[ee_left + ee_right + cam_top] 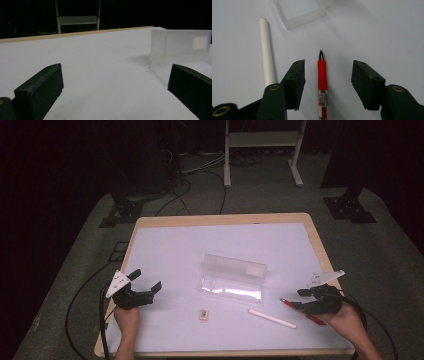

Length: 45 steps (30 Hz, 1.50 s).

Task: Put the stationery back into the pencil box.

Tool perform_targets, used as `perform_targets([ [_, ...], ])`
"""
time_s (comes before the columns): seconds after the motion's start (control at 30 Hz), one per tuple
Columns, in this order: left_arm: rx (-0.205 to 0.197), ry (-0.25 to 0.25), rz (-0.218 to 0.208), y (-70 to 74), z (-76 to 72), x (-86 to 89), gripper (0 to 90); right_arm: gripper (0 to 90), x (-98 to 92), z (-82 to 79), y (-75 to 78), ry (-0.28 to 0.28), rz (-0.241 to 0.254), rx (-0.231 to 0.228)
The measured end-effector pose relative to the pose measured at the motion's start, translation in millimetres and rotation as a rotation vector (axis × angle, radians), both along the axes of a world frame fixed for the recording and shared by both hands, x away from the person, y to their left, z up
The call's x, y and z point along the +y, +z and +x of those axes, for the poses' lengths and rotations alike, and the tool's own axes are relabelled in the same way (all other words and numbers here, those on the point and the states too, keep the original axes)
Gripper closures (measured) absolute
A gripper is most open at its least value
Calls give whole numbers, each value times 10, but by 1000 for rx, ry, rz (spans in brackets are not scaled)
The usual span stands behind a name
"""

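Note:
A red pen [322, 80] lies on the white table, its tip pointing away in the right gripper view. My right gripper [328, 75] straddles it, jaws apart on either side, pads clear of the barrel. From above, the red pen [289, 303] pokes out left of my right gripper [300, 299] at the table's right. A white pen [272, 318] lies just left of it, and the same white pen [267, 52] runs beside the left jaw. A clear plastic case [232, 277] lies open mid-table. My left gripper [146, 281] rests open at the left, nothing between its jaws.
A small tan eraser-like block [203, 314] sits in front of the case. The clear case [180, 47] stands to the right ahead of my left gripper [115, 90]. The table's wooden rim [320, 245] borders the white sheet. Cables trail off both sides.

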State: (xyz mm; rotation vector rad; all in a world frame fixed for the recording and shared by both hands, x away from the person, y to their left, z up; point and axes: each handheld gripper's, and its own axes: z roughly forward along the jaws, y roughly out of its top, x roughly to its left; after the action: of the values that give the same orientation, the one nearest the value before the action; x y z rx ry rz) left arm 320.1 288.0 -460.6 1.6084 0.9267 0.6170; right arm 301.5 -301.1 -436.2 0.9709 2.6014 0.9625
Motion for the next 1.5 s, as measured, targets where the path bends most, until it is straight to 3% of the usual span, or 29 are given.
perform_targets([
  [0.37,1,2,1,0,0,-2,0,564,-119,-108,-118,-11,-22,32],
  [0.97,2,2,0,0,0,-1,0,774,-117,-188,-234,8,-72,32],
  [1.5,4,3,-1,0,-1,-4,0,789,-130,-190,-224,5,-46,37],
])
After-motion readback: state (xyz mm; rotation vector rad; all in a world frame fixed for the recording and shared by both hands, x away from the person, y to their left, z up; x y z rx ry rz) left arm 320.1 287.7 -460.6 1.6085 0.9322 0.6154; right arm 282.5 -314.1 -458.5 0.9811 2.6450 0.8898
